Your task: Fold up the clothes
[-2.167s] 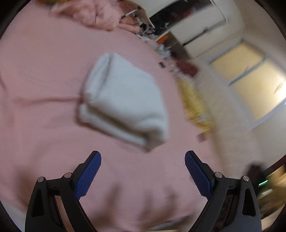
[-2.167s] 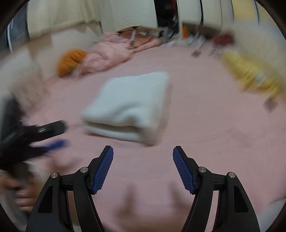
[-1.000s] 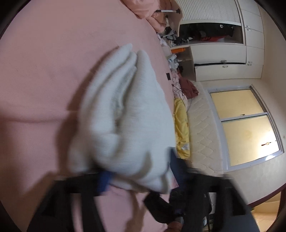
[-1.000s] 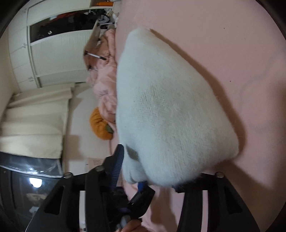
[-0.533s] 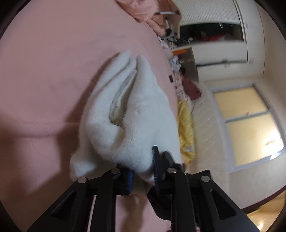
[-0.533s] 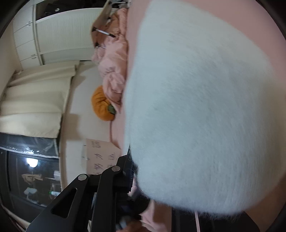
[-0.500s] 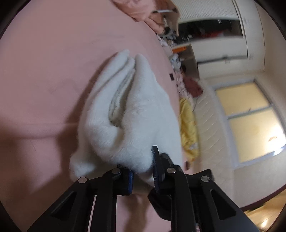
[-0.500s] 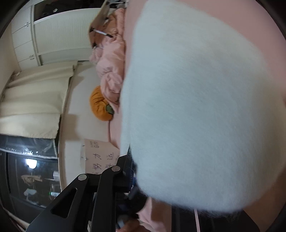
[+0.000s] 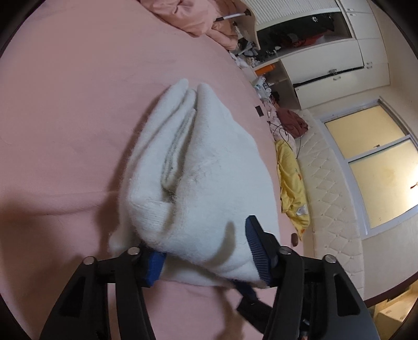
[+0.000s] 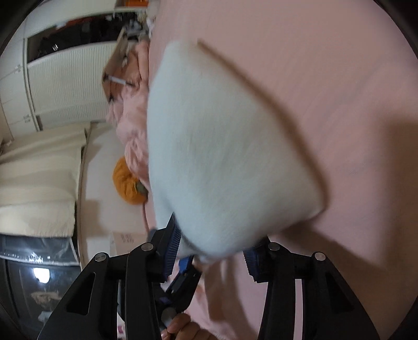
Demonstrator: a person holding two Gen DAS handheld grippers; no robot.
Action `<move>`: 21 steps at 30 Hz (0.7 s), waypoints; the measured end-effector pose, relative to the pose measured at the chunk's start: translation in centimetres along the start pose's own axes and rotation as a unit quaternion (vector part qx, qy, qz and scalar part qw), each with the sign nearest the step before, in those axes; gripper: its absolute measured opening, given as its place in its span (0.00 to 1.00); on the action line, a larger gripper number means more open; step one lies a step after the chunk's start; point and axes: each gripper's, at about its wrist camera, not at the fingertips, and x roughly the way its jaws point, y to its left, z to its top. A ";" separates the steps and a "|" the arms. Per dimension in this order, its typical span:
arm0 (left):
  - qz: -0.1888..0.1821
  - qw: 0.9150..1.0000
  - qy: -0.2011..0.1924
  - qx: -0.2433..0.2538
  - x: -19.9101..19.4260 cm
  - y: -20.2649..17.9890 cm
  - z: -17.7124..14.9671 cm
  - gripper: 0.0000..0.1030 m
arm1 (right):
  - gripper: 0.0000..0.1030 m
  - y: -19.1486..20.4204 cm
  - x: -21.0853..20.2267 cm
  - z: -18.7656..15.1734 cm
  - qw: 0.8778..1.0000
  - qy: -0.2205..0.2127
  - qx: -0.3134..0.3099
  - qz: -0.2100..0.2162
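The left gripper (image 9: 206,256) had just been opening its jaws. They stood parted around the near end of the folded white sweater (image 9: 198,167), one pad tucked under the fluffy fold and the other just clear of the cloth, so it no longer pinched. The right gripper (image 10: 211,253) had also just been opening, with the same end of the bundle between its jaws. Blur hid whether its pads pressed, so I could not tell its grip. The person's hand (image 10: 180,327) showed at the bottom of the right wrist view. The likeliest trouble was the stack coming undone. If either gripper backed out with a pad hooked under the bottom layer or snagged in the long fuzz, it would probably drag that layer along and spill the fold. The loose layered edges visible in the left wrist view would make this easier. A near end let go while apparently raised off the sheet might also flop sideways. The sweater lay on the pink bed sheet (image 9: 65,117), close to the side edge bordering the quilted cream mattress (image 9: 331,183) and well short of the far end where the pink bedding (image 9: 188,15) was heaped. Its long axis ran from the grippers toward that far end, and its narrower tip pointed at the heap.
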 end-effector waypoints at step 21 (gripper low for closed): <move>0.049 0.997 -0.002 0.056 -0.4 -1.9 -0.6 0.22 | 0.18 0.6 -2.9 0.4 0.998 -0.037 -0.049 -0.021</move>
